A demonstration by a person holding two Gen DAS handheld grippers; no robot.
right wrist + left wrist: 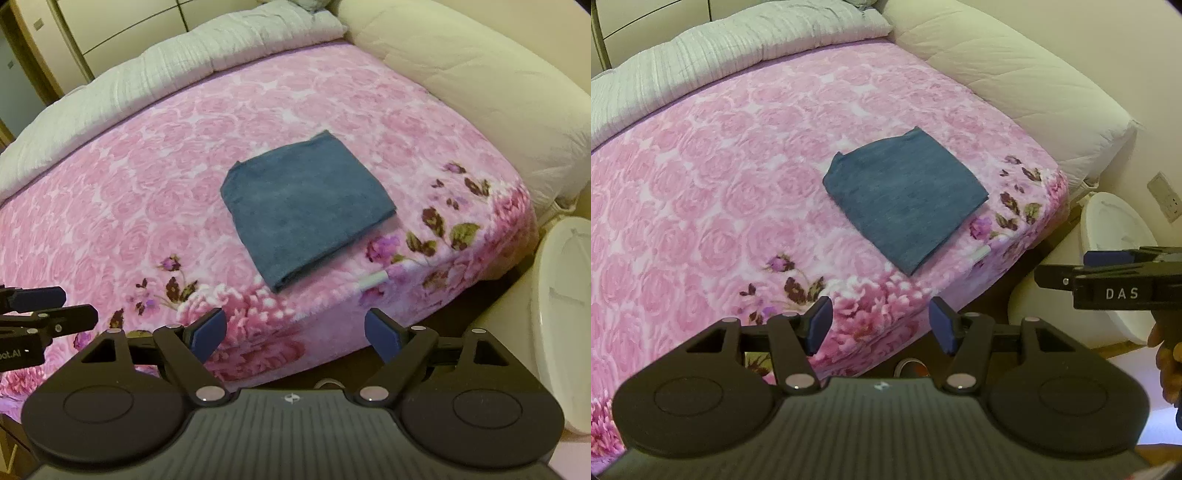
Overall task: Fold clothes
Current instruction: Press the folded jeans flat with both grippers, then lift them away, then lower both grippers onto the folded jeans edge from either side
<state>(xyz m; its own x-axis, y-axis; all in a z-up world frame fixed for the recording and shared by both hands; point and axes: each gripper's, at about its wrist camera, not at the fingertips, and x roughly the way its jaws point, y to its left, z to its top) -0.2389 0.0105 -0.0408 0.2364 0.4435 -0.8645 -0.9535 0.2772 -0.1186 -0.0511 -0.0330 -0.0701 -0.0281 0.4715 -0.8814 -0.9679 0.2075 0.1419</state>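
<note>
A blue-grey garment (905, 201) (306, 208) lies folded into a flat rectangle on the pink rose-patterned blanket (713, 177) (140, 177), near the bed's front right corner. My left gripper (881, 326) hangs above the bed's front edge, short of the garment, open with nothing between its blue pads. My right gripper (295, 338) also stands open and empty, its jaws wider, over the same edge. Each gripper shows in the other's view: the right one (1108, 280) at the right, the left one (37, 314) at the left.
A grey quilt (701, 62) lies bunched along the far side of the bed and a cream duvet (1015, 77) along the right. A white rounded object (565, 314) stands on the floor right of the bed. A small white tube (373, 280) lies by the garment.
</note>
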